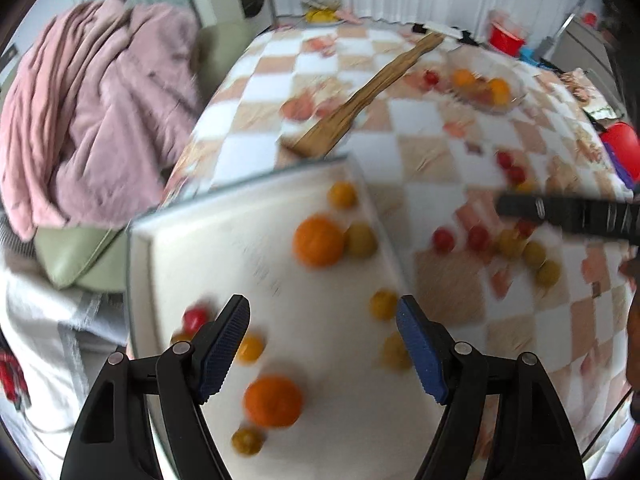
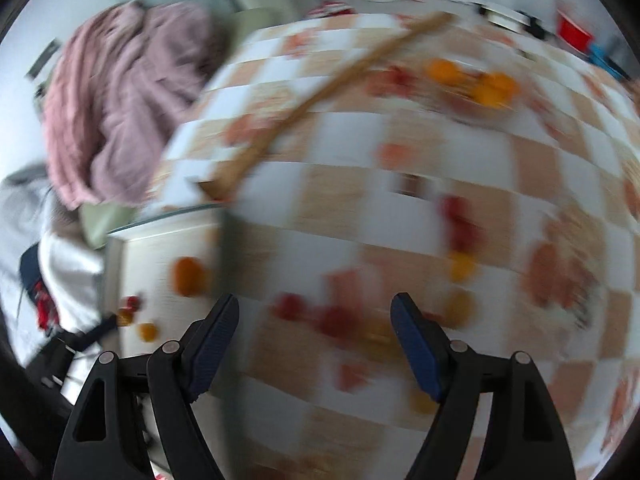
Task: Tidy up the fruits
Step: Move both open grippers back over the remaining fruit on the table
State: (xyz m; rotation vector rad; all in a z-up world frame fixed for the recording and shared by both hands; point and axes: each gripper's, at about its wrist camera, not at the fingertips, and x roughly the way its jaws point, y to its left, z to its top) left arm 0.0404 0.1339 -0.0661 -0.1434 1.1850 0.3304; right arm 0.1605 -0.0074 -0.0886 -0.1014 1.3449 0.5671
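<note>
A white tray (image 1: 224,248) lies on the checkered tablecloth (image 1: 432,148) with two oranges (image 1: 319,241) and several small yellow and red tomatoes on it. My left gripper (image 1: 323,346) hangs open above the tray, nothing between its fingers; one orange (image 1: 273,401) lies below it. More red and yellow tomatoes (image 1: 510,240) are scattered on the cloth right of the tray. My right gripper (image 2: 316,344) is open over those loose tomatoes (image 2: 336,320), blurred, holding nothing. In the left wrist view a dark bar (image 1: 568,216), likely the right gripper, crosses the right edge.
A glass bowl (image 1: 486,84) with oranges sits at the far right of the table. A long wooden board (image 1: 360,100) lies diagonally beyond the tray. A pink blanket (image 1: 88,104) is heaped on a green chair to the left. Red containers (image 1: 506,40) stand at the back.
</note>
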